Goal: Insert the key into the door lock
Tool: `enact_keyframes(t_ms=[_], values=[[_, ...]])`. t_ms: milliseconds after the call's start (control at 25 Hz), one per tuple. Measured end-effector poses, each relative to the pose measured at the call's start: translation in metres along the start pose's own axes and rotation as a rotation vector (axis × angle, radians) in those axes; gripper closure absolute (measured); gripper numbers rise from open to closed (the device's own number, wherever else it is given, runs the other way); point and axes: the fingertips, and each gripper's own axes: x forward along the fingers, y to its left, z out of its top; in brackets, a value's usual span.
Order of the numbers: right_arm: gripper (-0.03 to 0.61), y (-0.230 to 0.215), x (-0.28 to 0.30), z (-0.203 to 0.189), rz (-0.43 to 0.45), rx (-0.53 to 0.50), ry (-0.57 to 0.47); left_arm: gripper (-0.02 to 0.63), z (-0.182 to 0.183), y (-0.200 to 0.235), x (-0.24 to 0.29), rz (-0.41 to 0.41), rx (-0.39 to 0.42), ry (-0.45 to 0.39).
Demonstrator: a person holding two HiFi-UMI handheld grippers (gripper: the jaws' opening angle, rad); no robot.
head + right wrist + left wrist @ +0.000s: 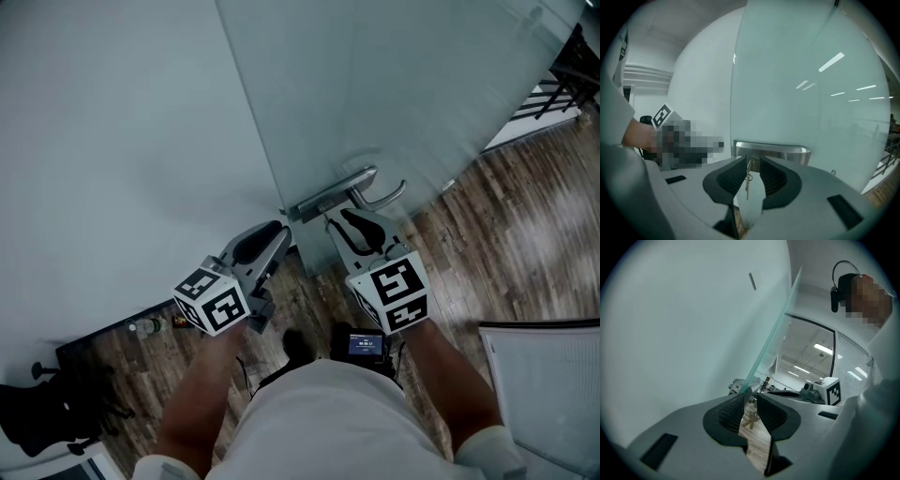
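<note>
Right hand-held gripper (753, 161) points at the door lock (783, 152), a brushed-metal plate on the frosted glass door (801, 89). Its jaws stand apart. The key (749, 165) is in the gap between them, close to the left-hand pad, with clear space on its other side, so the pads do not clamp it. The key is thin, seen edge-on and pale brass in colour. Its top sits at the lower edge of the lock plate, and I cannot tell whether the blade is seated in the cylinder. A small ring (750, 177) hangs from it and carries a second key (747, 190) that dangles straight down. Left hand-held gripper (750, 397) is also open with nothing between the pads. Through its gap the same brass keys (751, 421) show further off, hanging just below the door's edge, with the wood-grain floor (757, 446) behind them. In the head view both hand-held grippers sit side by side in front of the lock plate (328, 195). The left one (272, 234) is beside the door's edge and the right one (342, 223) is directly below the lever handle (384, 199). The keys cannot be made out in the head view.
</note>
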Motion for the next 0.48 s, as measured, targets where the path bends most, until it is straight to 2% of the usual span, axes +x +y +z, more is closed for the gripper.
enact_keyframes(t_ms=[480], values=[[0.508,-0.006,-0.019,0.001,-0.015,0.042,-0.013,0.518,0.016,-0.022,-0.015,-0.017,0.028,-0.034]])
